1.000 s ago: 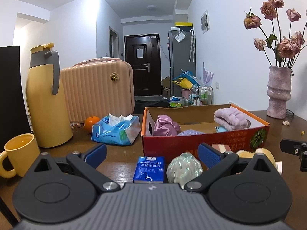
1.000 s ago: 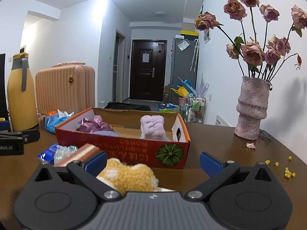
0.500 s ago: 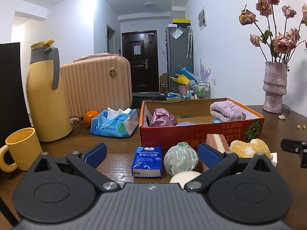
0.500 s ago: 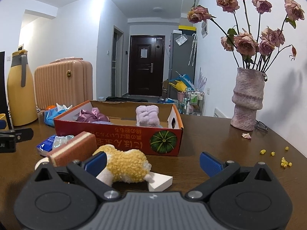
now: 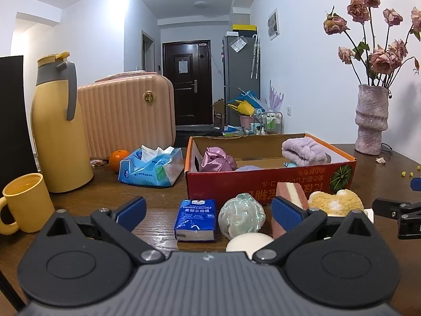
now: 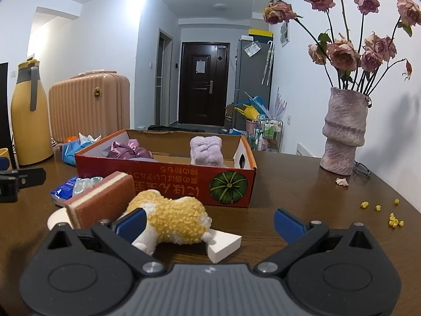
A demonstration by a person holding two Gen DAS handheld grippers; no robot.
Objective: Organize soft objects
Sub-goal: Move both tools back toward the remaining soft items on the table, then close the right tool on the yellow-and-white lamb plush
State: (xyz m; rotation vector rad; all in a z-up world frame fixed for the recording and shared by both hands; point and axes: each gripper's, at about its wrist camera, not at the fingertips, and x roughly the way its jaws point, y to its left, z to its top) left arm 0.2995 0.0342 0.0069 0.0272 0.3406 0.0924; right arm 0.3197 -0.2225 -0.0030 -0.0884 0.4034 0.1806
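A red cardboard box (image 5: 268, 181) (image 6: 168, 181) holds a purple satin bundle (image 5: 217, 159) and a lilac towel (image 5: 304, 151). In front of it lie a blue tissue pack (image 5: 196, 220), a shiny pale-green ball (image 5: 242, 216), a white round puff (image 5: 248, 241), a pink sponge (image 6: 101, 200), a yellow fuzzy toy (image 6: 173, 220) and a white wedge (image 6: 226, 245). My left gripper (image 5: 209, 210) is open and empty just before the pack and ball. My right gripper (image 6: 209, 222) is open and empty, its left finger beside the toy.
A yellow thermos (image 5: 56, 121), a yellow mug (image 5: 25, 201), an orange (image 5: 118, 159), a blue tissue bag (image 5: 151, 168) and a peach suitcase (image 5: 127, 113) stand at the left. A vase of dried roses (image 6: 343, 129) and yellow crumbs (image 6: 393, 218) are at the right.
Both grippers have drawn back from the box. The loose items in front of it now show more fully. Both stay open and empty.
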